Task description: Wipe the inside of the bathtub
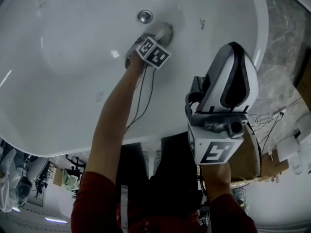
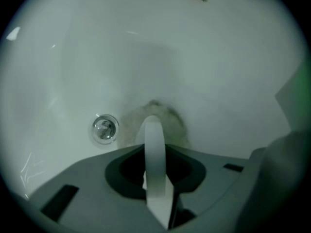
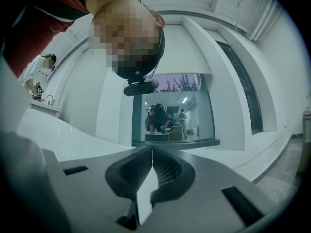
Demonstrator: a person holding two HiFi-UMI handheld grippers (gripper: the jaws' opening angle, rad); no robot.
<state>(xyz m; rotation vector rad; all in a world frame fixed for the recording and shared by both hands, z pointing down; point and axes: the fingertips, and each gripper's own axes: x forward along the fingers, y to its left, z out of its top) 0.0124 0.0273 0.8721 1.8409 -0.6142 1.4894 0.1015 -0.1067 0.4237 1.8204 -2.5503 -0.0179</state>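
- Right gripper (image 3: 152,150), jaws pressed together on nothing, well apart from the drain (image 1: 144,16).
- Left gripper (image 2: 154,154) clamps white-handled wiper (image 2: 153,130), pad touching bathtub (image 1: 73,57) just beside drain.

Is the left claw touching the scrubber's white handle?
Touching. The left gripper view shows the left claw clamped on the white handle, which runs between its jaws.

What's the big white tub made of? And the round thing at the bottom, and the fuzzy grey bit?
Bathtub: smooth glossy white, acrylic or enamel, judging by its highlights. Drain: shiny metal, mirror-like. Pad of the wiper in the left gripper: soft, matte, probably sponge or cloth.
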